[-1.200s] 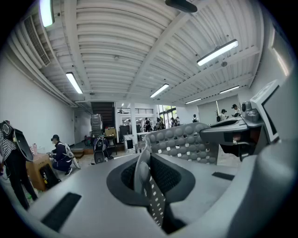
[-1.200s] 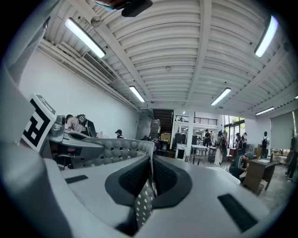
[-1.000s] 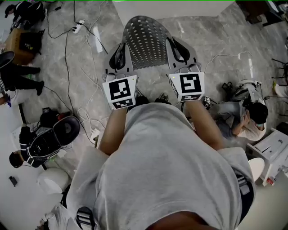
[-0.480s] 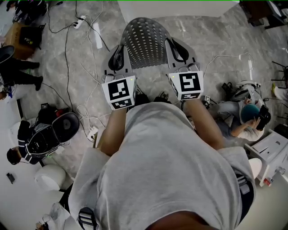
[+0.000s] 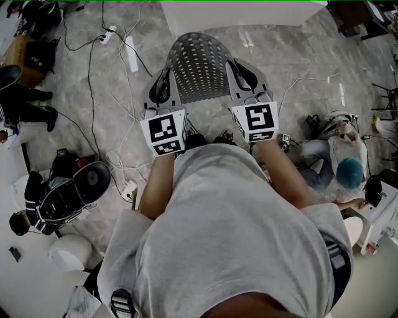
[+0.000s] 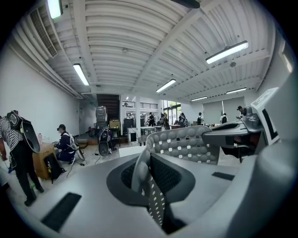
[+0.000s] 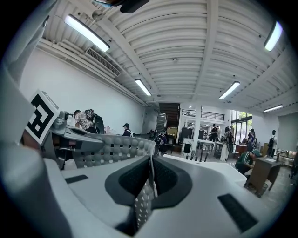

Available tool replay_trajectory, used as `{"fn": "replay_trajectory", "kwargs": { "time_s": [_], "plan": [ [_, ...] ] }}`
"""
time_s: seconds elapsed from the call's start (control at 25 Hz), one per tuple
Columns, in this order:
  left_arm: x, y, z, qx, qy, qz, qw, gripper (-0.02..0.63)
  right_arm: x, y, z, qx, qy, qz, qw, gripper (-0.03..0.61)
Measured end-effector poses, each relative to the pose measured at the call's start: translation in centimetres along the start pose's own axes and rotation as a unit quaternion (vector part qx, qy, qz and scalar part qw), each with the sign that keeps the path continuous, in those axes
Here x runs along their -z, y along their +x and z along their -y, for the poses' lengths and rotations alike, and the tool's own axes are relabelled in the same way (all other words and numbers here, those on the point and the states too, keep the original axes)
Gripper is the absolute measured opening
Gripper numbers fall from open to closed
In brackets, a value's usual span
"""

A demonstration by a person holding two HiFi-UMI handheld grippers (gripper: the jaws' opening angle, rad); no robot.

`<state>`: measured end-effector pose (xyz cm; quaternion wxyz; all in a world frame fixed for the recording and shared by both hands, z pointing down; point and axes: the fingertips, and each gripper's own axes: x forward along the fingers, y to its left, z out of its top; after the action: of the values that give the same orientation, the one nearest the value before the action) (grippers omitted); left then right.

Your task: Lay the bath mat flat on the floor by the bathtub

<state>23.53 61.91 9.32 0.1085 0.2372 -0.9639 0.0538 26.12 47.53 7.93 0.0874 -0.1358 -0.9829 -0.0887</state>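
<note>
Left hand-held gripper (image 5: 163, 86) and right hand-held gripper (image 5: 244, 72) each pinched the bath mat (image 5: 198, 59) by its near edge, spreading it between them, likely to lay it flat

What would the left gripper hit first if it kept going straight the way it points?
The left gripper is shut on the grey bath mat, which would move with it. Past that, the white bathtub looks first in line, though depth is unclear.
</note>
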Motion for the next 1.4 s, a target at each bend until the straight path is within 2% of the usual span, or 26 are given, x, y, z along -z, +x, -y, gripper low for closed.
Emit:
{"fn": "replay_trajectory", "kwargs": {
  "time_s": [0.4,0.8,1.2,1.4],
  "plan": [
    [1.2,0.3,-3.8,0.033,-0.003,-0.002,0.9995,0.028,-0.1,2.2,-3.5,0.013,-0.001,-0.010,1.000,0.020],
    [2.5,1.7,-6.0,0.062,0.000,-0.017,0.9979,0.028,1.3,3.5,-4.3,0.045,0.027,-0.024,0.998,0.020],
    [3.8,5.8,-6.0,0.065,-0.006,-0.049,0.9966,0.028,3.2,6.5,-2.1,0.036,0.036,-0.043,0.998,0.020],
    [4.0,9.3,-5.5,0.068,-0.006,-0.065,0.9955,0.028,4.4,8.7,0.6,0.032,0.042,-0.055,0.997,0.020]
  ]
}}
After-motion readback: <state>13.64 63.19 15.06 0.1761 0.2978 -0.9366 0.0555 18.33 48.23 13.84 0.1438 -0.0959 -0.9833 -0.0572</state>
